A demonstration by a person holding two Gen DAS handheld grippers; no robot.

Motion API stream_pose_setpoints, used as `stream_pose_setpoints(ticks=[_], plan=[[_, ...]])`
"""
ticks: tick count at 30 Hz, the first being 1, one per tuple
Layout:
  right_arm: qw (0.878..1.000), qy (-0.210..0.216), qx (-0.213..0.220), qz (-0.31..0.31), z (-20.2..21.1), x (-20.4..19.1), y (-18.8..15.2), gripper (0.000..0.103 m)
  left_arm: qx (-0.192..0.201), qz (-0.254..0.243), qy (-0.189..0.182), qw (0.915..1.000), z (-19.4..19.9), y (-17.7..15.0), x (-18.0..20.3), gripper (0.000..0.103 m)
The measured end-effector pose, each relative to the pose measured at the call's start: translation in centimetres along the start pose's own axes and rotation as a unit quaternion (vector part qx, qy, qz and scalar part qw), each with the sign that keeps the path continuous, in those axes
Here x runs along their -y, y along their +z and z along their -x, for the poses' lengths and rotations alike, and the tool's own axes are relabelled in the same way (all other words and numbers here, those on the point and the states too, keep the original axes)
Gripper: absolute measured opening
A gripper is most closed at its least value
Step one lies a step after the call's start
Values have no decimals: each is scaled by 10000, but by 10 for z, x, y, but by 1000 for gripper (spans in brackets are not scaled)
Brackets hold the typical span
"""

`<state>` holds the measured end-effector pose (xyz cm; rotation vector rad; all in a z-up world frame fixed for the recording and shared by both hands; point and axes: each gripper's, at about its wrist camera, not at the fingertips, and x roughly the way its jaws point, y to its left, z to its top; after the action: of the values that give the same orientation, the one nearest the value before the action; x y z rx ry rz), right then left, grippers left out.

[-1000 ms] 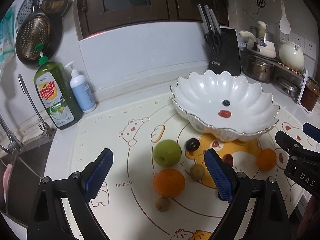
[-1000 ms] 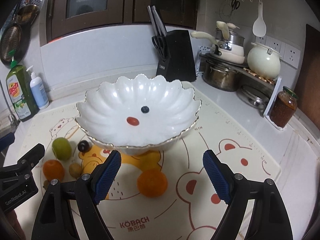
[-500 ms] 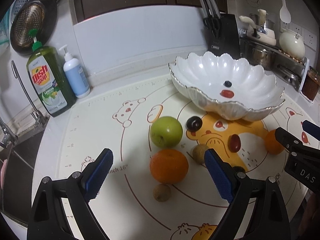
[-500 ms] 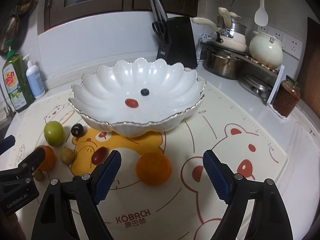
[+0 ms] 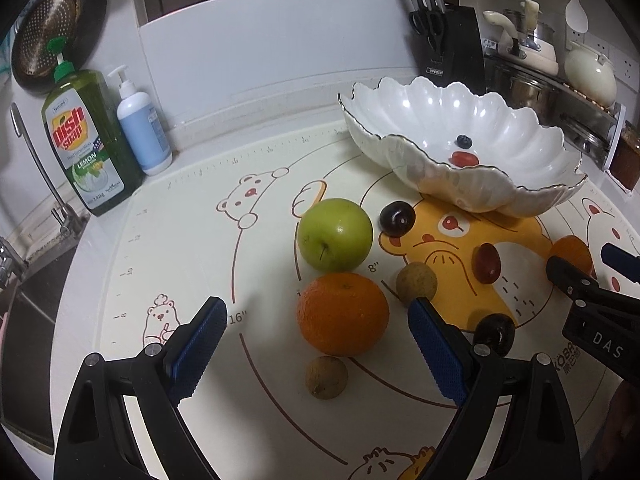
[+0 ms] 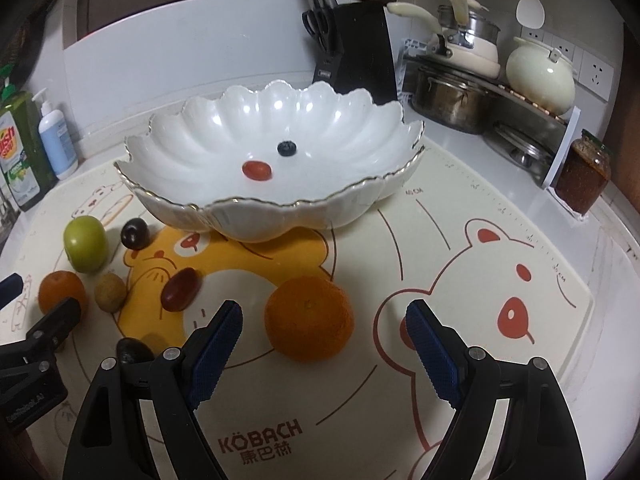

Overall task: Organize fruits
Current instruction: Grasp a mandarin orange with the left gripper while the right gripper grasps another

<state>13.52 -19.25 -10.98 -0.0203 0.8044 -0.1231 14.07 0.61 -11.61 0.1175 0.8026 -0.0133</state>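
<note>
A white scalloped bowl (image 6: 340,216) (image 5: 440,184) holds a red cherry tomato (image 6: 257,170) and a blueberry (image 6: 287,148). On the printed mat lie a green apple (image 5: 335,234), an orange (image 5: 343,313), two brown longans (image 5: 416,282) (image 5: 326,377), two dark round fruits (image 5: 397,219) (image 5: 494,334) and a red grape (image 5: 487,262). My left gripper (image 5: 318,338) is open, its fingers on either side of the orange and just short of it. My right gripper (image 6: 322,338) is open just before a second orange (image 6: 309,318).
Dish soap (image 5: 86,144) and a pump bottle (image 5: 140,128) stand at the back left beside a sink tap (image 5: 36,168). A knife block (image 6: 352,52), pots (image 6: 456,96), a kettle (image 6: 540,76) and a jar (image 6: 584,172) line the back right.
Both grippers have sunk toward the mat, so the fruit looms larger. The orange now lies between the left fingers, the second orange between the right ones. Jaw openings look unchanged.
</note>
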Motion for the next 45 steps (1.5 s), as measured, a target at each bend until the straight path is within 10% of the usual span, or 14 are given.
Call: stream_pose_setpoints(ticks=[12,21,45], plan=[[9995,99,-267,-114,-17,3,-4,79,-198,-29,-104,9997,-12,-1,4,77],[9989,385,-245,-94,-14,-2,-5,52,-339,-7,-340,9988,-16,-3,5,48],[9987,482,-50,-148,9,4,-1,44,-152,-1,-323,9994,12,4,6,46]])
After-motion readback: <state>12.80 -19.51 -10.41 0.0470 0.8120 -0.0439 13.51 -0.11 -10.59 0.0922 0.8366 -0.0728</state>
